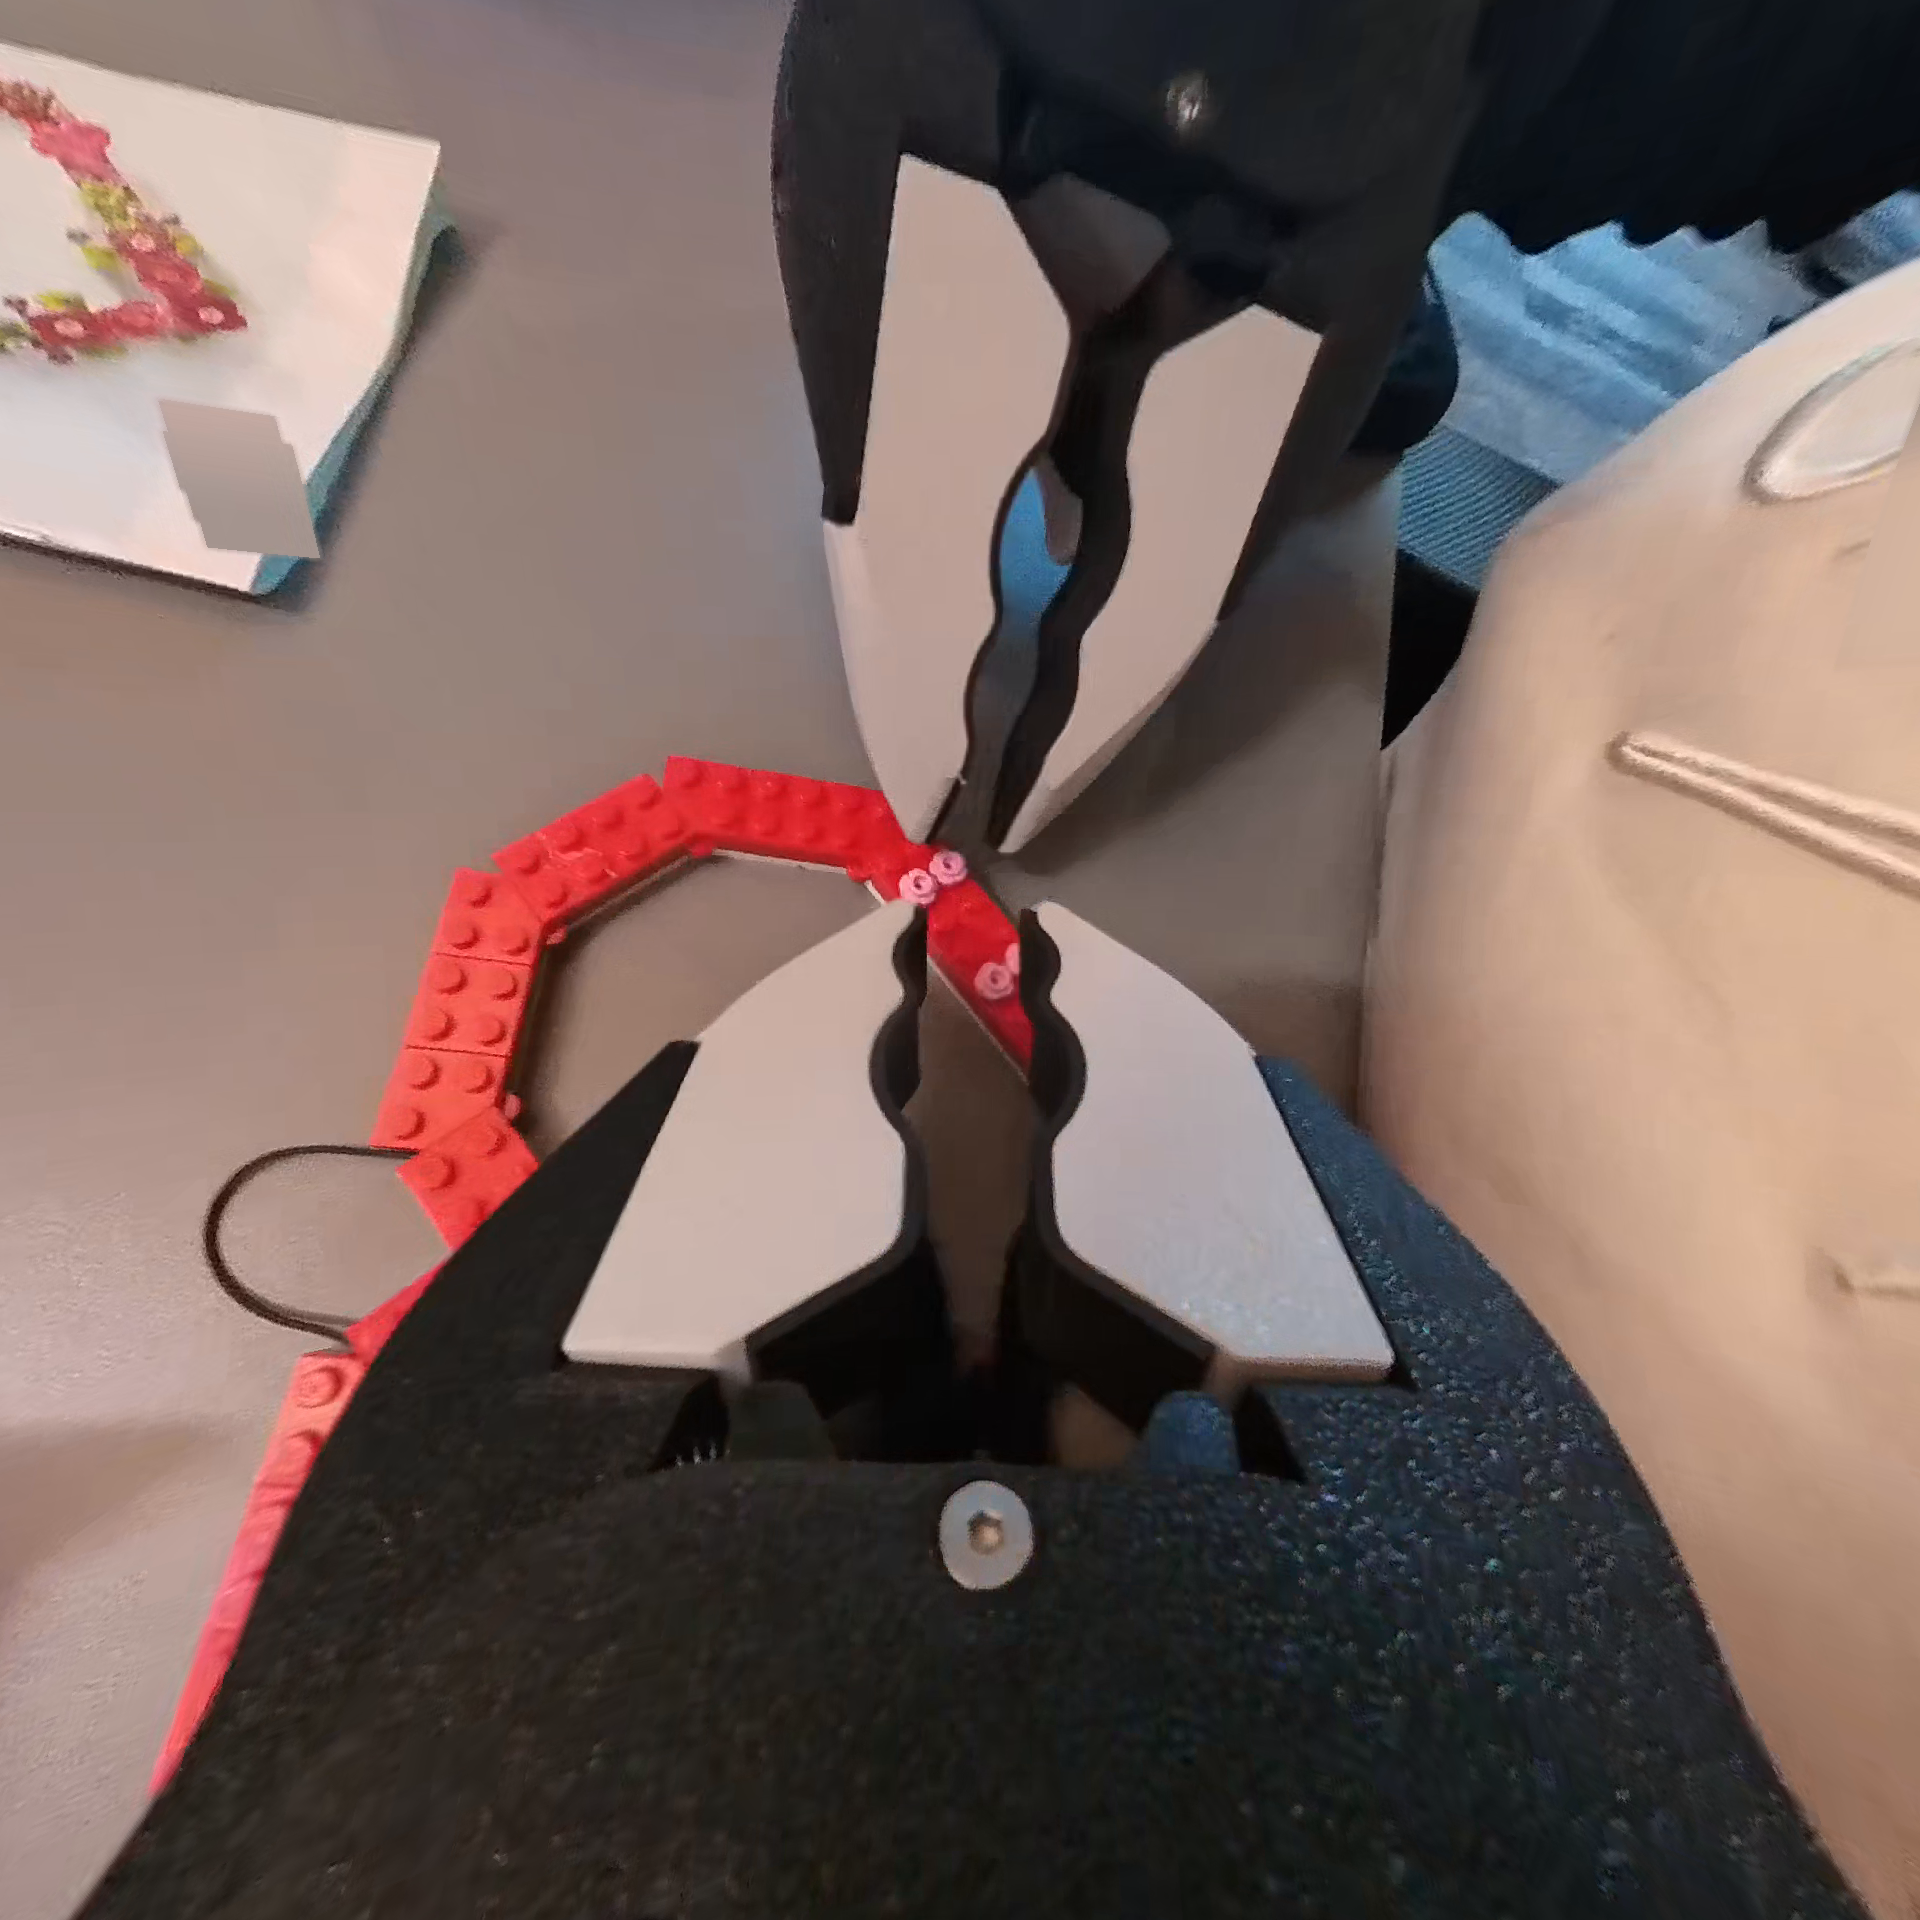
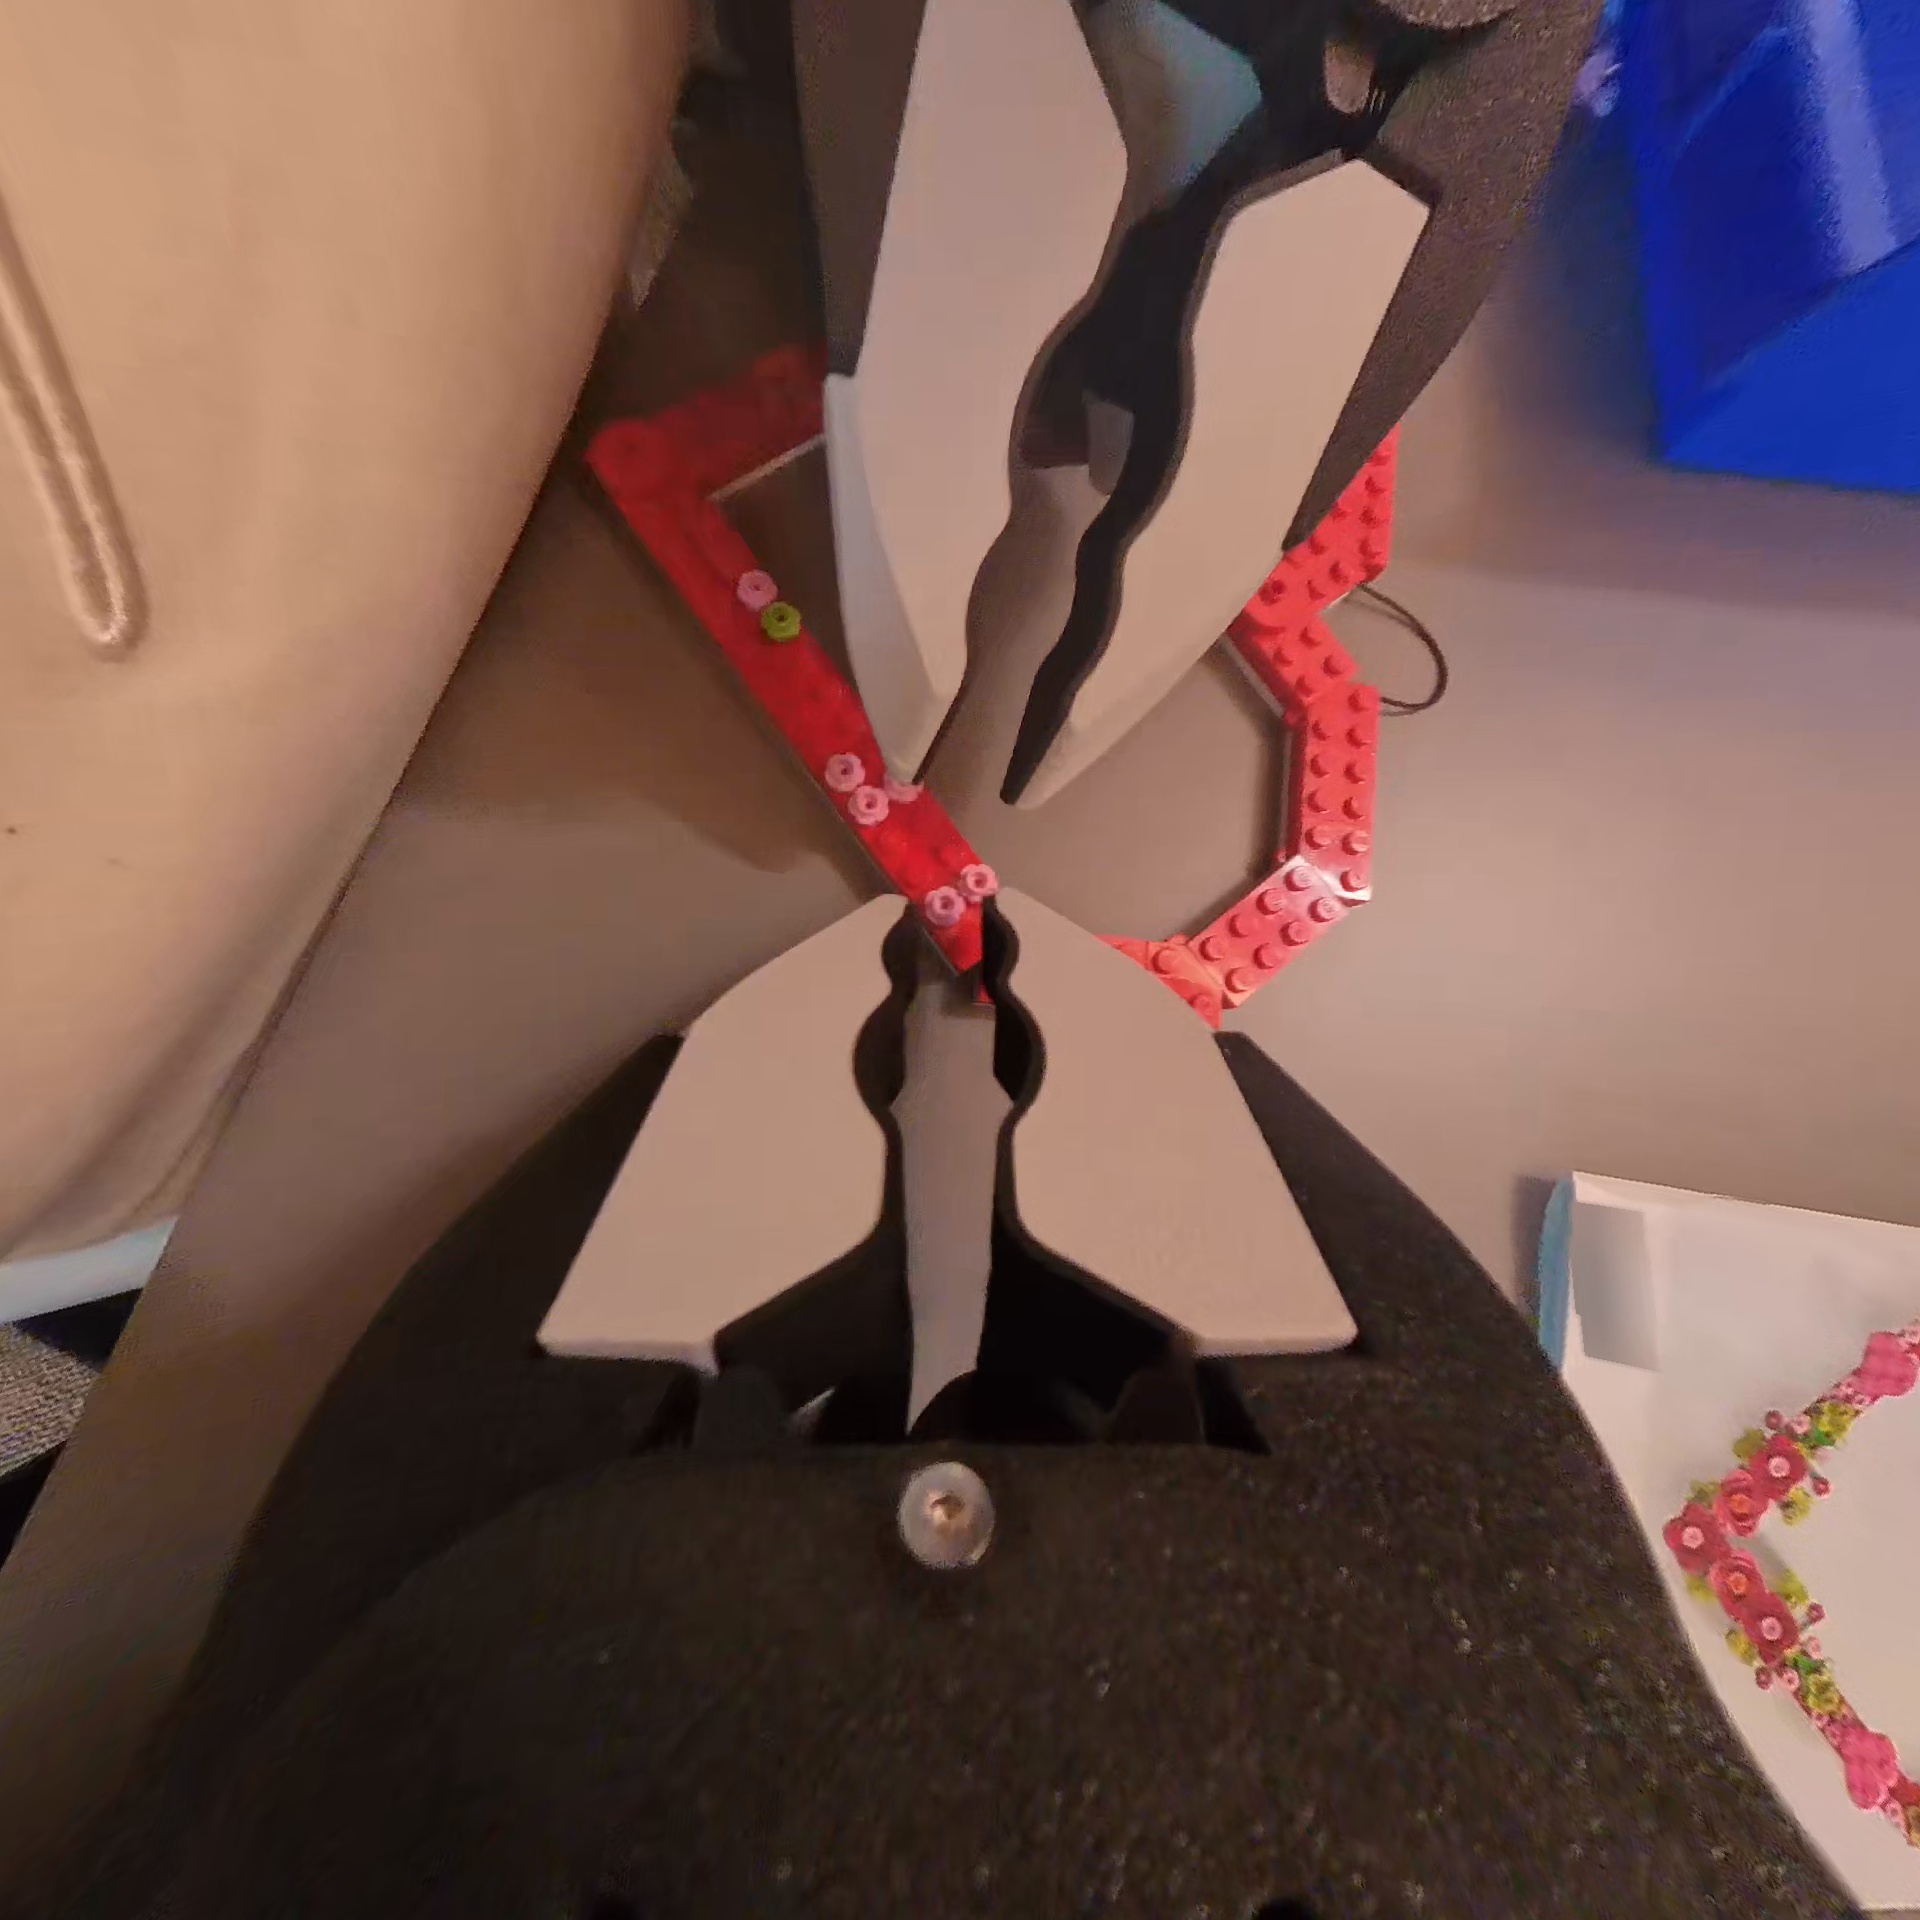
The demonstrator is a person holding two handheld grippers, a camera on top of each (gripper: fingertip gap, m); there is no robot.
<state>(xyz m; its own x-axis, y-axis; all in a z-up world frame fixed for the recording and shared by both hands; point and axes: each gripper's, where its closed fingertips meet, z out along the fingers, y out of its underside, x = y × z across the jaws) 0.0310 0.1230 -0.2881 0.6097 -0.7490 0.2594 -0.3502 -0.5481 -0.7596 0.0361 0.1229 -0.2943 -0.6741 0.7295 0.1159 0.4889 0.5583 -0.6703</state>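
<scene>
1. The beige bag (image 1: 1662, 935) stands right of the left gripper's fingers and, in the right wrist view, left of the right gripper's fingers. It crowds the red frame, so both grippers work close against it.
2. The grey bench (image 1: 582, 644) carries everything, and the frame seems to lie flat on it.
3. The red brick frame (image 1: 582, 862) is a ring of studded plates. Its arc curves away to the left of the left fingers, and one straight arm runs in between them.
4. The left gripper (image 1: 971, 914) has its fingers narrow around that arm, probably steadying it. The grip itself is hidden, so I cannot tell whether they clamp it.
5. The right gripper (image 2: 951, 925) meets the left tip to tip. Its fingers (image 2: 1122, 1143) are drawn narrow at the arm's end, beside two pink studs, though actual contact is unclear.
6. The instruction booklet (image 1: 208, 312) lies far left beyond the left fingers.
7. Pink flower studs (image 1: 932, 878) sit on the arm at the fingertips.
8. Only the right wrist view shows a lime-green stud (image 2: 778, 620) and a blue bag (image 2: 1766, 260). Only the left wrist view shows a thin black loop (image 1: 223, 1236).
</scene>
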